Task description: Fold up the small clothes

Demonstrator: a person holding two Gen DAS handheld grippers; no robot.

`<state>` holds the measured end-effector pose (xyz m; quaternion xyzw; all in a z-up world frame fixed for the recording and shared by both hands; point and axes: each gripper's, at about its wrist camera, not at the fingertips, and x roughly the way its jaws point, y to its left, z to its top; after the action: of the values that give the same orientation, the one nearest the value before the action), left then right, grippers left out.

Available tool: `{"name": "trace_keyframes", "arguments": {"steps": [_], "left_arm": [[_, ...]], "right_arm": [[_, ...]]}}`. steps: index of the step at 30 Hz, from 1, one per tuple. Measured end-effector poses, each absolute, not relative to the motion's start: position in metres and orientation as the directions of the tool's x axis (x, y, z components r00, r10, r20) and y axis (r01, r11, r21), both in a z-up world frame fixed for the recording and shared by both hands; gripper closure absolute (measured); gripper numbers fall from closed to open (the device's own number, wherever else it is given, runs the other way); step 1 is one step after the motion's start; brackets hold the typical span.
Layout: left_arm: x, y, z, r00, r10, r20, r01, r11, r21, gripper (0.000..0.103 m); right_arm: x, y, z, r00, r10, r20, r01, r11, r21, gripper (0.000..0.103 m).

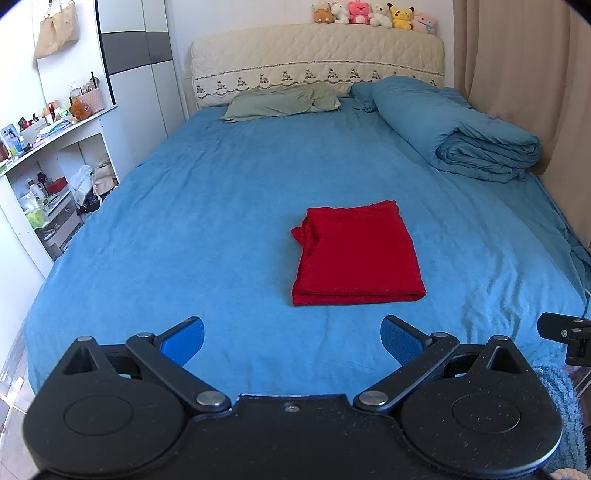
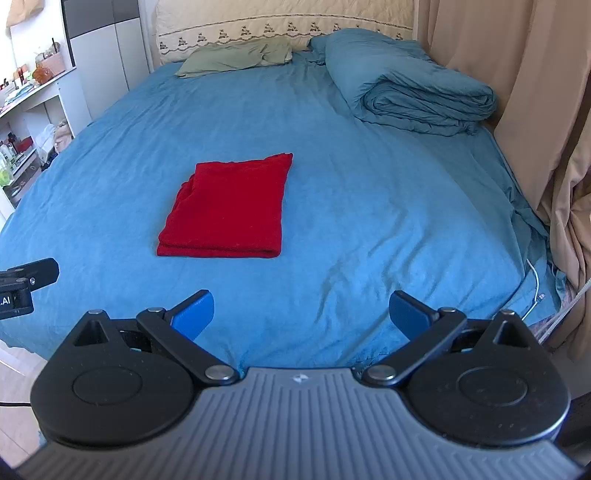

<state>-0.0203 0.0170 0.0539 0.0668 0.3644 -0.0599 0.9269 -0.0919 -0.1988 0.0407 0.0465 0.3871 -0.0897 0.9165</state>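
A red garment (image 1: 358,254) lies folded into a neat rectangle on the blue bed sheet (image 1: 207,221). It also shows in the right wrist view (image 2: 229,206), left of centre. My left gripper (image 1: 291,336) is open and empty, held back near the foot of the bed, a short way before the garment and apart from it. My right gripper (image 2: 301,314) is open and empty, also near the foot of the bed, to the right of the garment. Part of the right gripper shows at the left wrist view's right edge (image 1: 569,332).
A rolled blue duvet (image 1: 454,129) lies at the bed's far right beside beige curtains (image 2: 517,74). A green pillow (image 1: 280,101) rests by the headboard (image 1: 317,55), with plush toys (image 1: 373,14) on top. White shelves (image 1: 48,166) with clutter stand left.
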Motion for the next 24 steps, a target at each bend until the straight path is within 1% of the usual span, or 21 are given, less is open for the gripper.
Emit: {"name": "trace_keyframes", "arguments": {"steps": [24], "left_arm": [[-0.0169, 0.0125, 0.0504, 0.724, -0.063, -0.687, 0.170, 0.981, 0.090, 0.000]], "right_arm": [[-0.0885, -0.1980, 0.0349, 0.659, -0.130, -0.740, 0.211, 0.977, 0.017, 0.000]]}}
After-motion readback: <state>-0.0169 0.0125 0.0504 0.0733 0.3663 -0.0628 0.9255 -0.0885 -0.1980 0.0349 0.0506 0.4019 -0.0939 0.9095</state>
